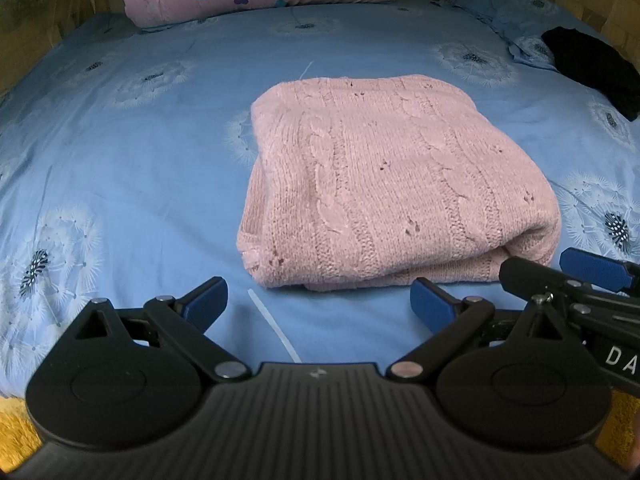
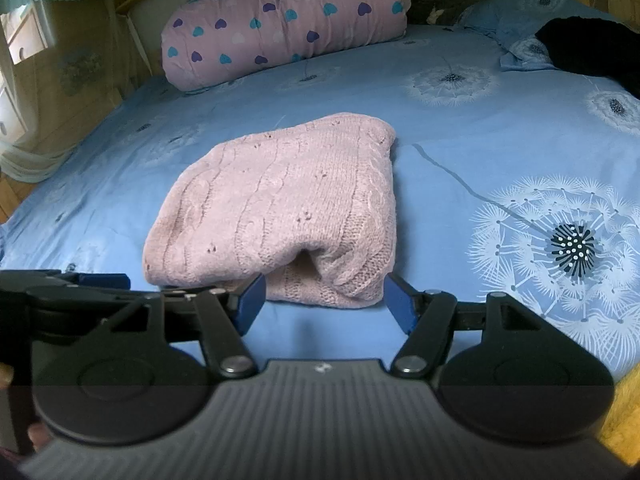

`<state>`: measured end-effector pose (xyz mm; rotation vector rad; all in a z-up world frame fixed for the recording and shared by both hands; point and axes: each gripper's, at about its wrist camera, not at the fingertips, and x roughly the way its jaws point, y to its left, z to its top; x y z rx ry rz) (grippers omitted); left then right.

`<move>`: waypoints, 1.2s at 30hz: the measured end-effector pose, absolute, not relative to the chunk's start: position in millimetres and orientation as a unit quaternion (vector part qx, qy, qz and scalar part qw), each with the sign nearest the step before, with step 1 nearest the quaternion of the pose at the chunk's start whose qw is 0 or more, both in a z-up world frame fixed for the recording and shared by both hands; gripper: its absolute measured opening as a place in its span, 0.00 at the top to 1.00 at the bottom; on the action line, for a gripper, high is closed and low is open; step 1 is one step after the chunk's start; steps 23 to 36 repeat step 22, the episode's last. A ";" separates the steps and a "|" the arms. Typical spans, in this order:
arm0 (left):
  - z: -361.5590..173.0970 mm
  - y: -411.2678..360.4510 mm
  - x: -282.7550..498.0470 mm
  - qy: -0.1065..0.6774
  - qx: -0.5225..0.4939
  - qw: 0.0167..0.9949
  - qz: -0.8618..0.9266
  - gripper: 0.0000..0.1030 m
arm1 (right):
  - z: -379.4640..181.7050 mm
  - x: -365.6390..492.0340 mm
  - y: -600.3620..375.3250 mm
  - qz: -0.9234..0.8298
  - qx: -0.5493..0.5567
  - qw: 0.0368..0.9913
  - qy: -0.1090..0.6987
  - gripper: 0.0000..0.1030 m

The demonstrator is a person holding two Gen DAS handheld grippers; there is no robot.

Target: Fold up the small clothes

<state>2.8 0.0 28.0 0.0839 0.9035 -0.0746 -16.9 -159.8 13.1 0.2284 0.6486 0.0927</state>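
The pink cable-knit sweater lay folded into a thick, roughly rectangular bundle near the middle of the bed, on the blue dandelion-print sheet. Its rounded fold faced the cameras; layered edges showed along the near bottom side.

Left gripper — jaws spread wide, nothing between the blue pads. It hovered over bare sheet just in front of the bundle's near edge, not touching the knit. A white strip, possibly a plastic tie, lay on the sheet between its fingers.

Right gripper — jaws also spread, pads either side of the sweater's near right corner. The pads sat close to the knit; contact could not be confirmed, and the fabric showed no pinch or compression. In the left wrist view this gripper entered from the right edge beside the bundle's near right corner.

Background: a pink rolled quilt with heart print lay at the far edge of the bed, well apart from the sweater. A black garment lay at the far right, partly over a blue pillow. Yellow fuzzy fabric showed at the bottom corner.
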 end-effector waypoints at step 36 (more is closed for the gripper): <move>27.1 0.4 2.7 0.444 0.036 0.894 -0.041 0.03 | 14.7 -17.5 -159.3 0.046 0.113 0.939 0.321 0.35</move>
